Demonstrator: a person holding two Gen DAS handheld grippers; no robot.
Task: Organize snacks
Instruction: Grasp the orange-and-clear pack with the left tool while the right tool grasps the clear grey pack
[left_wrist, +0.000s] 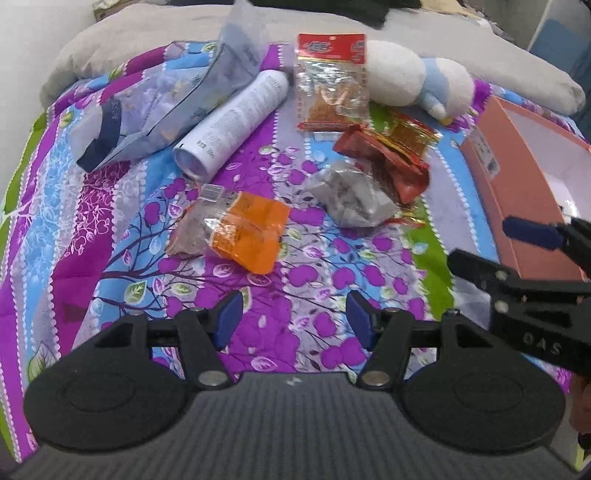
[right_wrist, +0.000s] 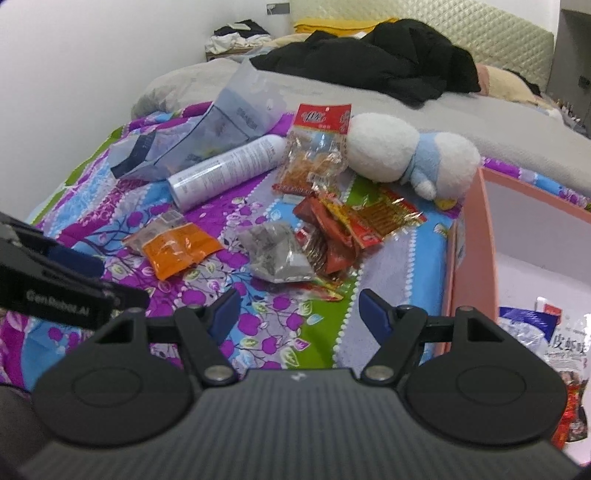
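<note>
Snack packets lie on a purple floral quilt (left_wrist: 258, 295): an orange packet (left_wrist: 247, 232) (right_wrist: 177, 249), a grey foil packet (left_wrist: 351, 195) (right_wrist: 277, 254), red and gold wrappers (left_wrist: 391, 155) (right_wrist: 347, 229), and a red-topped clear packet (left_wrist: 332, 85) (right_wrist: 317, 147). My left gripper (left_wrist: 293, 319) is open and empty, hovering short of the orange packet. My right gripper (right_wrist: 299, 314) is open and empty, just short of the grey packet. The right gripper also shows at the right edge of the left wrist view (left_wrist: 517, 251). A pink box (left_wrist: 524, 177) (right_wrist: 476, 236) at the right holds several snack bags (right_wrist: 554, 343).
A white spray can (left_wrist: 236, 122) (right_wrist: 229, 166), a bluish plastic bag (left_wrist: 166, 107) (right_wrist: 207, 133) and a white-blue plush toy (left_wrist: 417, 77) (right_wrist: 410, 155) lie behind the snacks. A grey blanket (right_wrist: 332, 92) and black clothing (right_wrist: 369, 59) lie further back.
</note>
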